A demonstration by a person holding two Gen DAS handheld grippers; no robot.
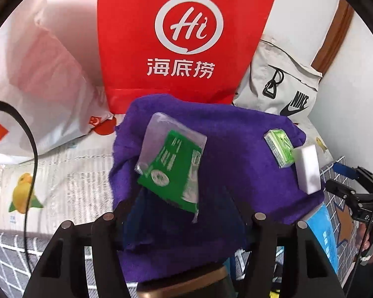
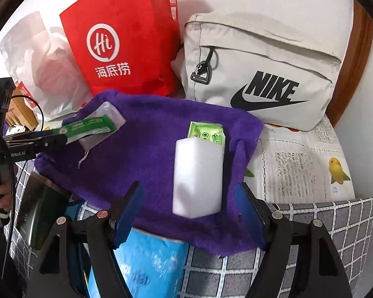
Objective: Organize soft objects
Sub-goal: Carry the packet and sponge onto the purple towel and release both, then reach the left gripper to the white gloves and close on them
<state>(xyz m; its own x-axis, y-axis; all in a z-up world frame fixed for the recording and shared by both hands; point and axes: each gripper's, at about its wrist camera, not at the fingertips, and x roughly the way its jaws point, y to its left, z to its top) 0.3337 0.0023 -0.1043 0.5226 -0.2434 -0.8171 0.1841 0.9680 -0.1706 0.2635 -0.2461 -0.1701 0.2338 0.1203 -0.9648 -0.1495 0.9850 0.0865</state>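
Clamping the green tissue pack [image 2: 92, 126], the left gripper [image 2: 62, 137] hides its lower edge; the right gripper [image 2: 189, 213] gapes around the white sponge [image 2: 199, 176].

**Where my two grippers are at right now**

My left gripper [image 2: 62, 137] comes in from the side, level and pretty much horizontal, jaws pinched together on the green tissue pack [image 2: 94, 125], gripping it by one end. My left hand [image 2: 1, 191] is wrapped around the handle below it.

My right gripper [image 2: 189, 213] is angled forward and down, jaws spread wide, blue pads [image 2: 248, 213] facing each other with nothing between them touching. In the left wrist view its black body sits off at the edge.
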